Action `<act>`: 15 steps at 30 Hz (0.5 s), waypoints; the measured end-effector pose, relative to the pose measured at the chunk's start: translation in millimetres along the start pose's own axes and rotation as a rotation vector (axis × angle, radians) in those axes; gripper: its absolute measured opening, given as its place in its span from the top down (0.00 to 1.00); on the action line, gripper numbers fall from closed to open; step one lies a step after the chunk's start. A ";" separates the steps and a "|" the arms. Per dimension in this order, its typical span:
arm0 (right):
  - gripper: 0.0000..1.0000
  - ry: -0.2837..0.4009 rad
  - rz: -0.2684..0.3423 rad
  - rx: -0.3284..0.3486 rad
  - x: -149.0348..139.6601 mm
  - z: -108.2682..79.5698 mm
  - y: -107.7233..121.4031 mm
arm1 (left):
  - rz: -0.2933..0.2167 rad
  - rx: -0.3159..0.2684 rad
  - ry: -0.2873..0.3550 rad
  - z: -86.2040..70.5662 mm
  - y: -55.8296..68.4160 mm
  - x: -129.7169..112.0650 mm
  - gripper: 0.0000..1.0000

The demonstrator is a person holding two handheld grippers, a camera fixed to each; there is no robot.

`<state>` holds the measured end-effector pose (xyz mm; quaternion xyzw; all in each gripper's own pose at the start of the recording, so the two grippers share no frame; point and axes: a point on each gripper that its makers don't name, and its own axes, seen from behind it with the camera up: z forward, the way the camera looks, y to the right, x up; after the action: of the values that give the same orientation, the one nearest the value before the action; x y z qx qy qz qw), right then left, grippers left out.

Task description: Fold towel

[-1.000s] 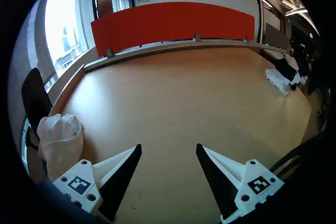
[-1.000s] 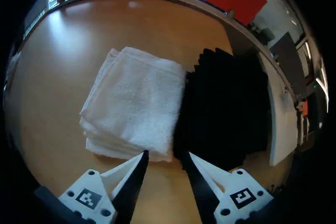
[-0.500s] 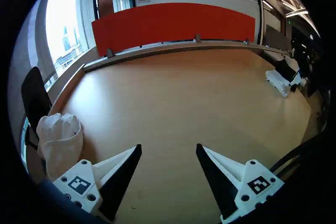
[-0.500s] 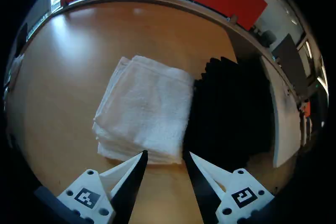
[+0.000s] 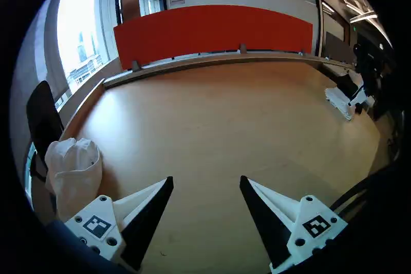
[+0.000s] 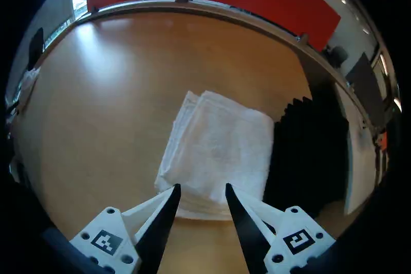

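Folded white towel point(image 6: 218, 153) lay on wooden table point(image 6: 103, 109), black ribbed object point(image 6: 308, 156) against its right side, right gripper point(image 6: 200, 192) slightly parted at its near edge, left gripper point(image 5: 205, 184) spread wide near white bag point(image 5: 74, 171)

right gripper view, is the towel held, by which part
Nothing is held: the right gripper is open at the near edge of the folded towel, the left gripper open over the table.

Wooden table point(image 6: 103, 94), folded white towel point(image 6: 221, 156)

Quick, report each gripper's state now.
Left gripper: open, holding nothing.
Right gripper: open, fingertips at the folded towel's near edge, not clamped on it.
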<state>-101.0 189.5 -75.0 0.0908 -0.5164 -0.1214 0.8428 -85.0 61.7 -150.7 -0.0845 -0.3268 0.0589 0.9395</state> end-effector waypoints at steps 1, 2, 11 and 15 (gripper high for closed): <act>0.34 0.003 -0.002 0.005 1.7 0.7 -3.6 | -0.001 0.001 0.000 -0.2 -0.8 -0.2 0.04; 0.34 0.006 -0.005 0.011 3.6 1.4 -7.7 | -0.003 0.002 0.000 -0.5 -1.7 -0.4 0.04; 0.35 0.015 -0.027 0.047 12.9 7.8 -31.4 | -0.006 0.008 0.000 -2.7 -5.8 -2.7 0.04; 0.44 0.007 -0.032 0.050 11.1 9.3 -32.8 | -0.009 0.010 0.000 -3.4 -7.6 -4.1 0.04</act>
<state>-108.0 154.6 -70.6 0.1204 -0.5147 -0.1218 0.8401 -85.6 53.2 -154.3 -0.0785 -0.3271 0.0561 0.9401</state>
